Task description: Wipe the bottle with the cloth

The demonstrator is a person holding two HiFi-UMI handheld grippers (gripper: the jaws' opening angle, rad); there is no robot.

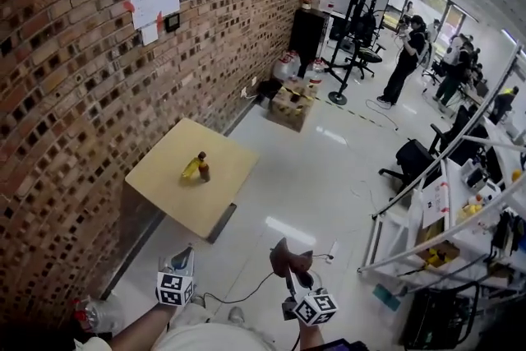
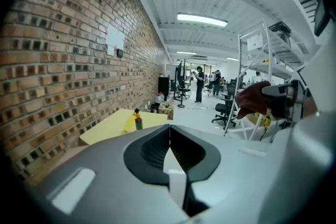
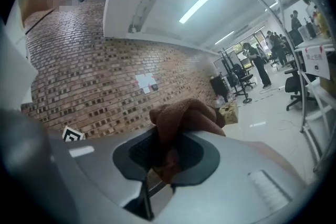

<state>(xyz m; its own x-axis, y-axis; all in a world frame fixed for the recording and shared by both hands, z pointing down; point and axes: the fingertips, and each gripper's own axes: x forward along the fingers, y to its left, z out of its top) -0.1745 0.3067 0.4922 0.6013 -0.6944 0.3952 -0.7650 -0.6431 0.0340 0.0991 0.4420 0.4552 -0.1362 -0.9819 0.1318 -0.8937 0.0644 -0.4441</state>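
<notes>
The left gripper [image 1: 182, 257] was held at the near left of the head view. Its jaws were closed flush against each other, with nothing between them; the left gripper view showed the two pads meeting along one line at the left gripper [image 2: 169, 136].

The right gripper [image 3: 167, 150] was held at the near right, beside the left one and apart from it. Its jaws were clamped on the cloth [image 3: 185, 115], a brown bunched fabric. Part of the cloth rose above the jaw tips and part hung down between the pads. In the head view the cloth [image 1: 285, 254] stood up from the front of that gripper.

The bottle [image 1: 204, 168] stood upright on the table [image 1: 160, 181], well ahead of both grippers and untouched by either. It was small and dark, with a light-coloured cap. A yellow object [image 1: 191, 169] lay just beside it on its left; whether the two touched could not be determined. In the left gripper view the bottle [image 2: 138, 121] appeared far off, above and left of the closed jaws.

The table had a pale yellow square top and stood against the brick wall [image 1: 66, 94] on the left. White paper sheets [image 1: 154, 2] were fixed to that wall. A cardboard box [image 1: 292, 104] sat on the floor farther along the wall. A person [image 1: 405, 57] stood at the far right.
</notes>
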